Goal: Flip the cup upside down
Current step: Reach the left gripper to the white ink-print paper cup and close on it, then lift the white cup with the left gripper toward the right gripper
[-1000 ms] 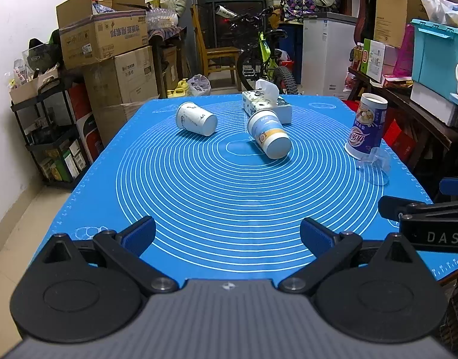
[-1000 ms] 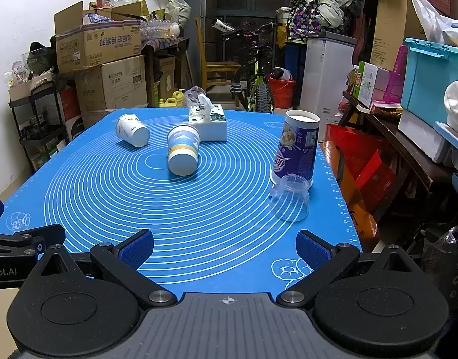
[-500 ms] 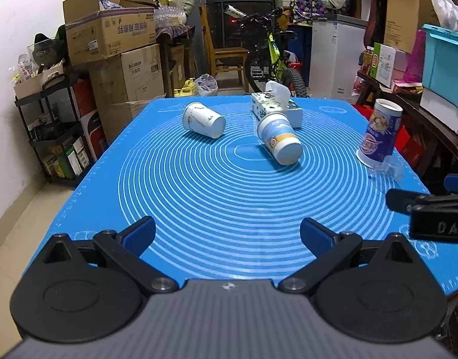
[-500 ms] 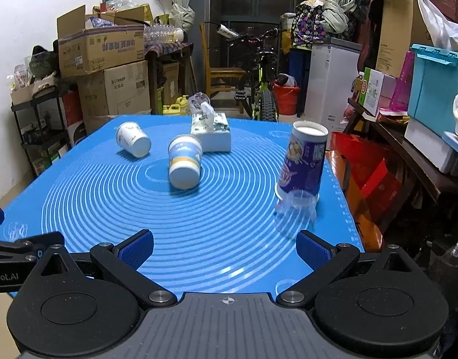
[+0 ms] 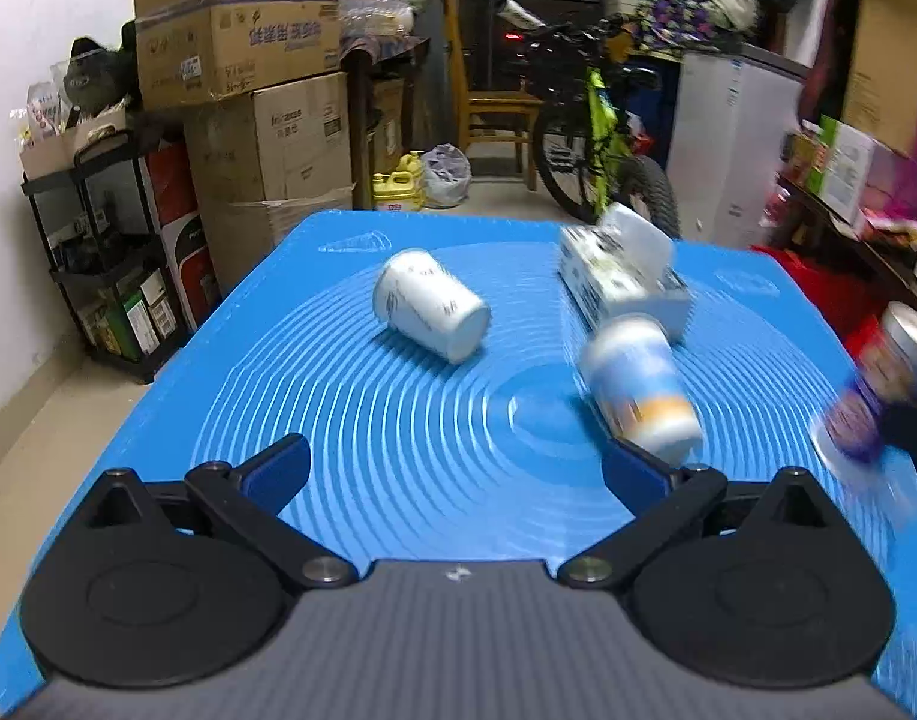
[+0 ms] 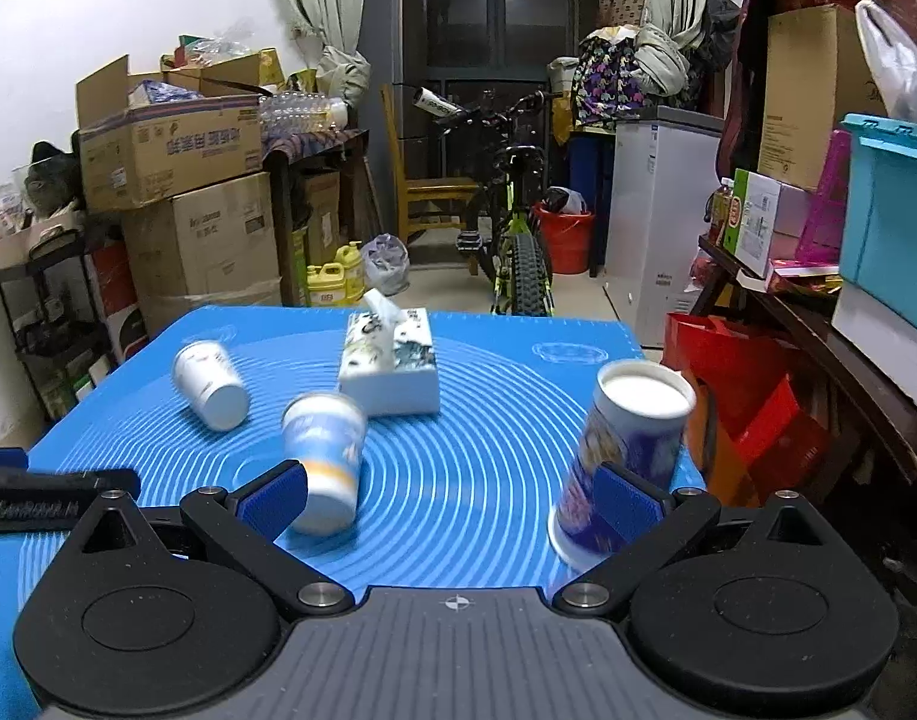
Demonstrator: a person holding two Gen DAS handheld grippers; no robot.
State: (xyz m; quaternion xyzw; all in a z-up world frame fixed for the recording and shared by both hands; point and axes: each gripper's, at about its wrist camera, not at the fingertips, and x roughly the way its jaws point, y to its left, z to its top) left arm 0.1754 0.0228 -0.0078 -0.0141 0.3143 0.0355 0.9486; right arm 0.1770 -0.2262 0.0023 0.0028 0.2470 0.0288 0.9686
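We've got both hand-held grippers over the near edge of the counter point(image 6: 518, 324), which is covered by a blue mat point(image 5: 398, 420) with white rings, and we'll use the tissue box point(image 6: 392, 366) as our reference point. The left hand-held gripper point(image 5: 455, 471) has its jaws spread wide with nothing between them, and the right hand-held gripper point(image 6: 452, 501) is spread wide and empty too. Just in front of the tissue box, on the side nearer us, a blue and white cup point(image 6: 325, 459) with an orange band lies on its side with its base pointing our way; in the left wrist view it looks like it nearly touches the box, though motion blur makes that hard to call. To the left of the tissue box, a little apart from it, a white cup point(image 5: 428, 312) also lies tipped over on the mat. Well to the right of the tissue box, near the counter's right edge, a tall purple cup point(image 6: 626, 456) stands with its wide end down and its white base up. The right gripper's right finger point(image 6: 629, 507) overlaps that cup's lower part in view, but we can't tell if it's touching.
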